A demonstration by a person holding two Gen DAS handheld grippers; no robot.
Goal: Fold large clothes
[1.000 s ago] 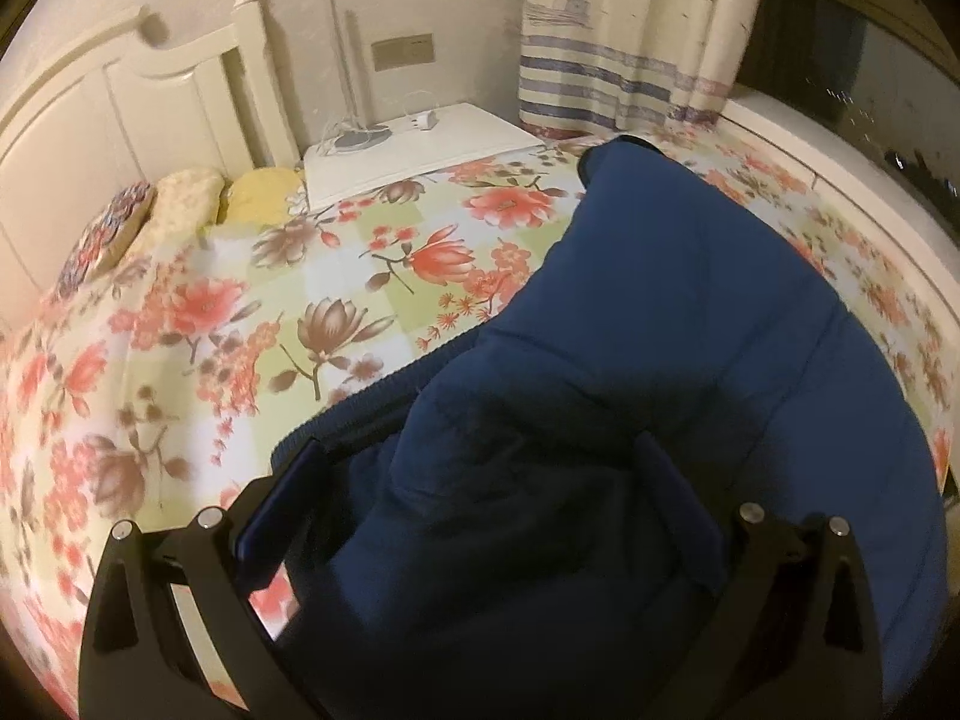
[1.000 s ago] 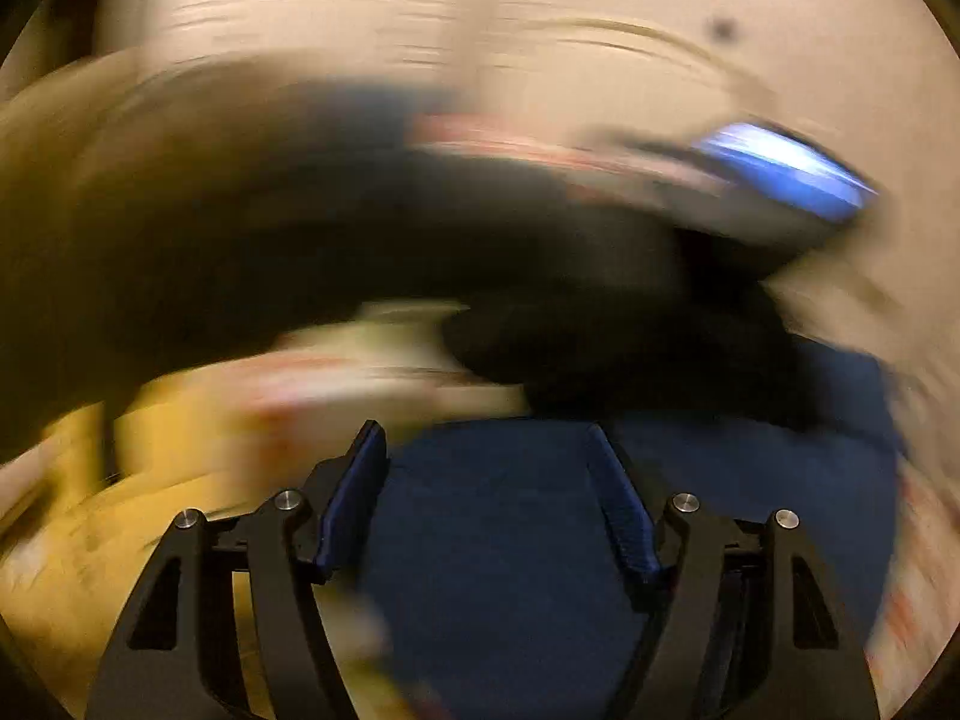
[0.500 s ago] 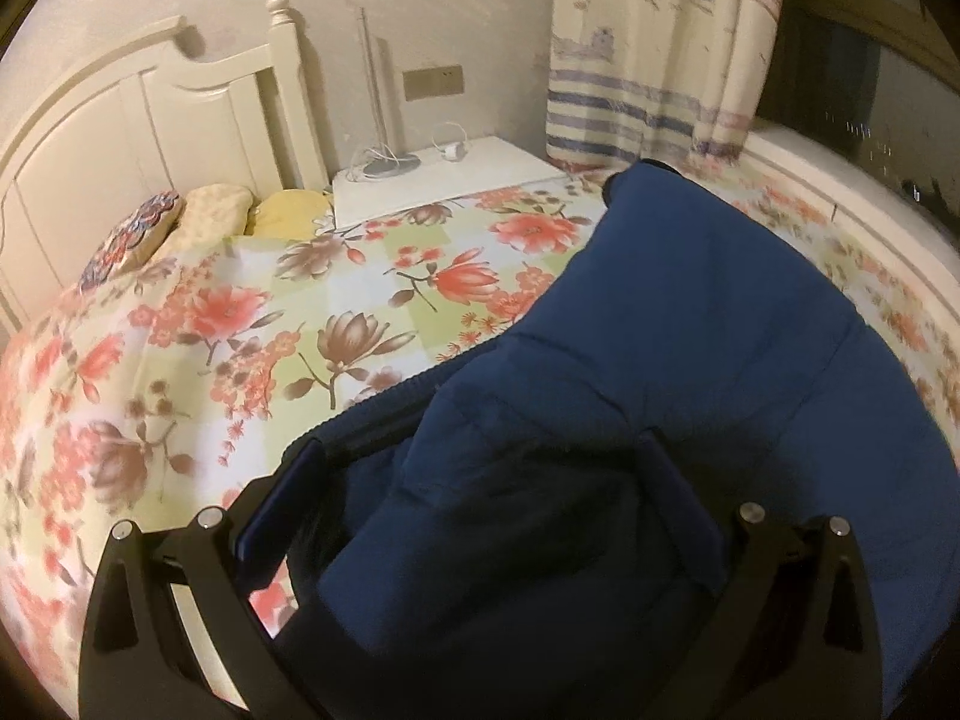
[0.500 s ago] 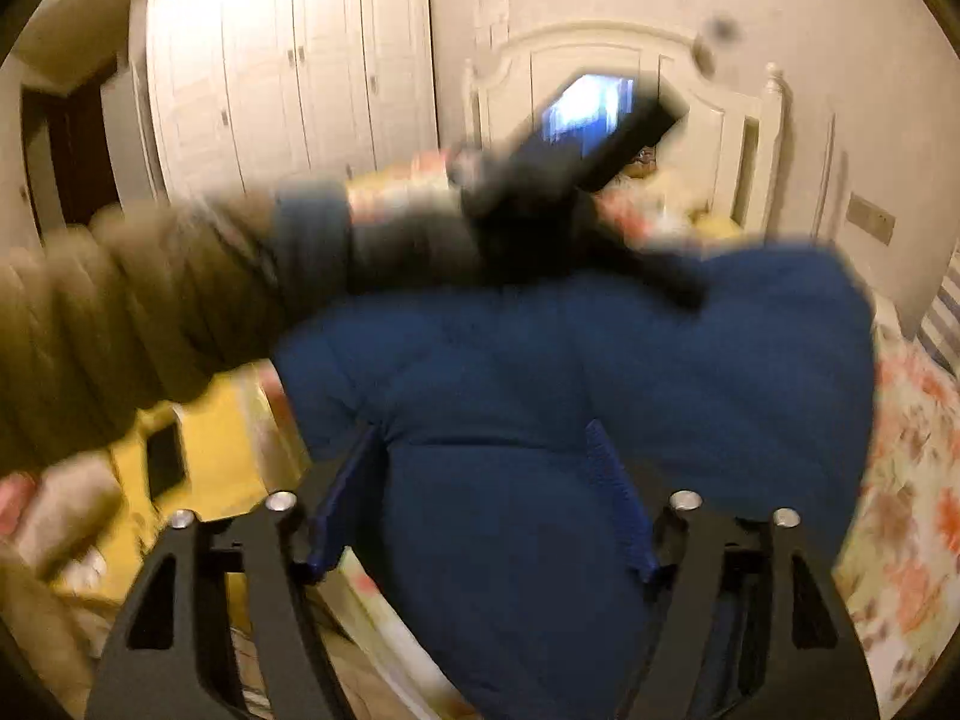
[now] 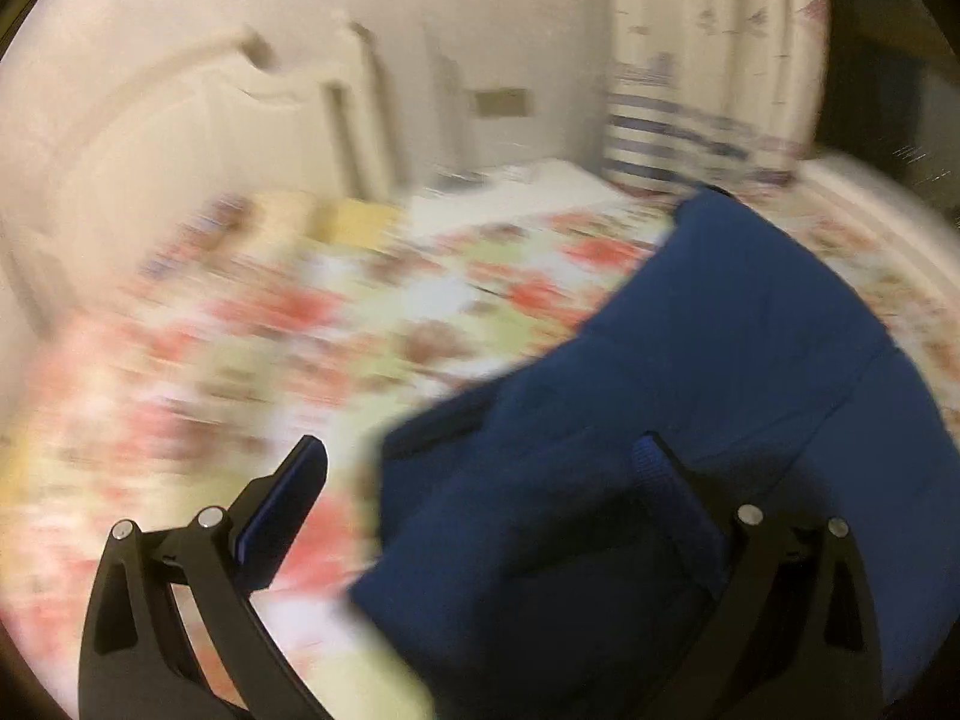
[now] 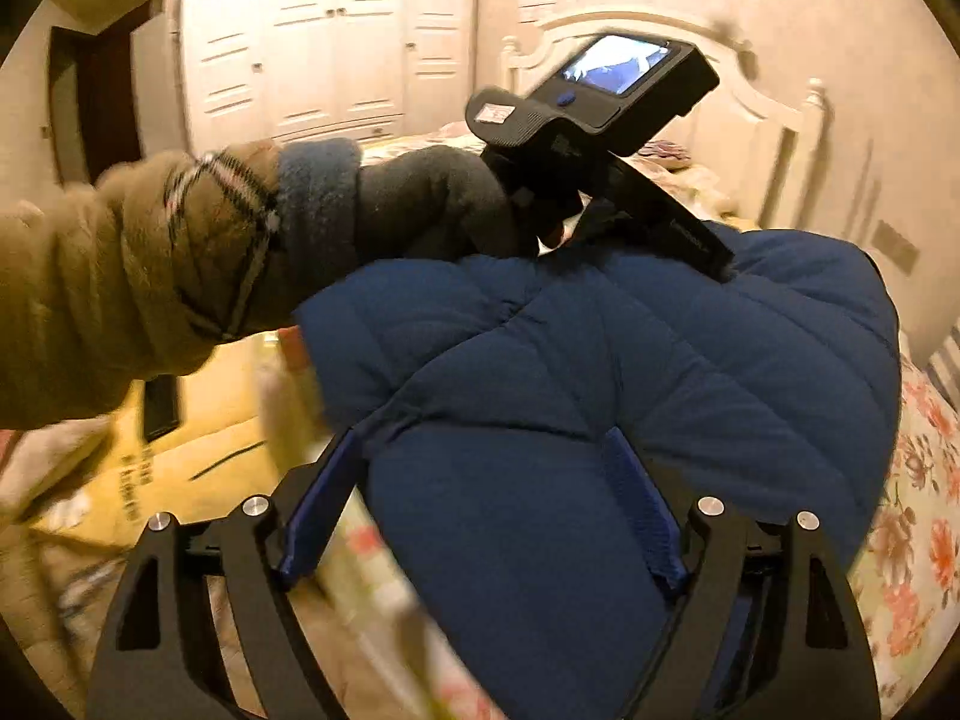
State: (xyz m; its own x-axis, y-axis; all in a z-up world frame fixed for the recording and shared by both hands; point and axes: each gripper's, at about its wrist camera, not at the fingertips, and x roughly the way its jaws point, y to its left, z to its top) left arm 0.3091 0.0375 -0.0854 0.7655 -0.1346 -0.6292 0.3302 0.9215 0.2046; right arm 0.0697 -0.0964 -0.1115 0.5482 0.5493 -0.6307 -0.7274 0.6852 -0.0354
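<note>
Blue padded jacket [image 6: 630, 372] lies folded on the floral bed [image 5: 360, 312], lower right of frame. My right hand-held gripper [image 6: 480, 504] is opening over it, gripping nothing; left hand-held gripper [image 5: 480, 504] wide, empty. Next I judge another fold.

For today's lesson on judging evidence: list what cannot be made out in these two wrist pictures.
- Left wrist view: bedspread pattern and headboard detail, smeared by motion blur.
- Right wrist view: left hand-held gripper fingertips, sunk behind the blue jacket.
- Both views: the jacket's near edge, cut off by the bottom edge.
</note>
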